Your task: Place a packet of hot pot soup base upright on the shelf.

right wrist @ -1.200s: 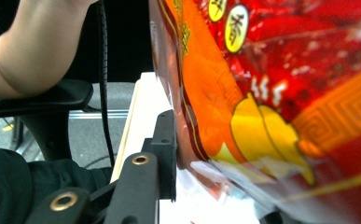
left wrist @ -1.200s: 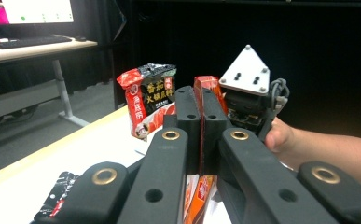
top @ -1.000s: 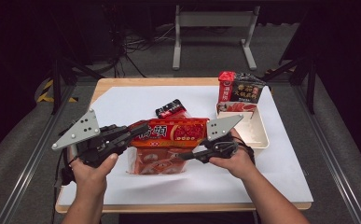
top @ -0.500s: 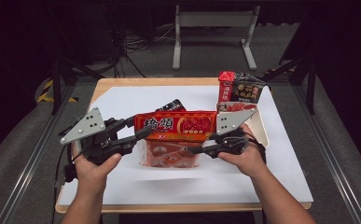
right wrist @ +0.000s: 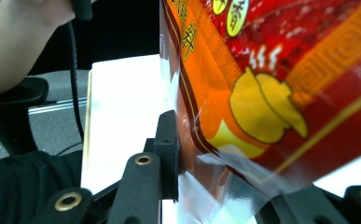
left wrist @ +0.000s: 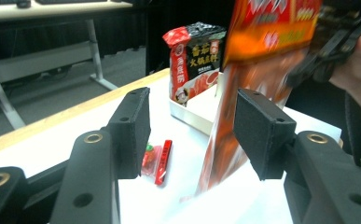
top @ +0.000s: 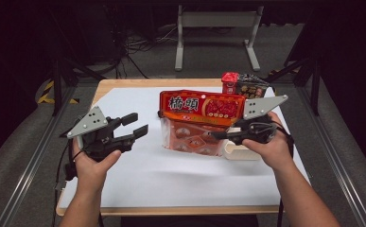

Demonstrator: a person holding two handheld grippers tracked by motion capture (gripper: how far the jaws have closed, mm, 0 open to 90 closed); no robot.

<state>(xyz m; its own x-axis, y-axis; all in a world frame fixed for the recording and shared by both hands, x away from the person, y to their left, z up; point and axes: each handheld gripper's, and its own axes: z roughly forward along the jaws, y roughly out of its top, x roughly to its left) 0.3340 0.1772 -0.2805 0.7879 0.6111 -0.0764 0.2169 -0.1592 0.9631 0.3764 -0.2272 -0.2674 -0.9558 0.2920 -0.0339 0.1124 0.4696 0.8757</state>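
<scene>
- The right gripper (top: 217, 135) is clenched on the red bag (top: 200, 122), holding it upright above the white mat (top: 180, 175) near the table's middle.
- In the right gripper view one black pad presses against the bag's clear lower part (right wrist: 225, 182), with the printed red and orange front (right wrist: 281, 84) rising above the jaws.
- The bag hangs from its right side in the high view; its orange header band is at the top and the clear part with red pieces below.
- The left gripper (top: 140, 126) is released: its jaws have just been opening and now stand apart with nothing pressed between them.
- In the high view the left gripper sits to the left of the bag, near but apart from it.
- In the left gripper view the bag (left wrist: 243, 107) shows beyond the gap, closer to the right-hand jaw, blurred; the pads do not touch it.
- A white tray (top: 239, 152) lies just under and behind the right gripper.
- A black and red pack (top: 244, 85) stands at the far right of the table, behind the bag.
- A small red packet (left wrist: 157, 158) lies flat on the mat, seen between the left gripper's jaws.
</scene>
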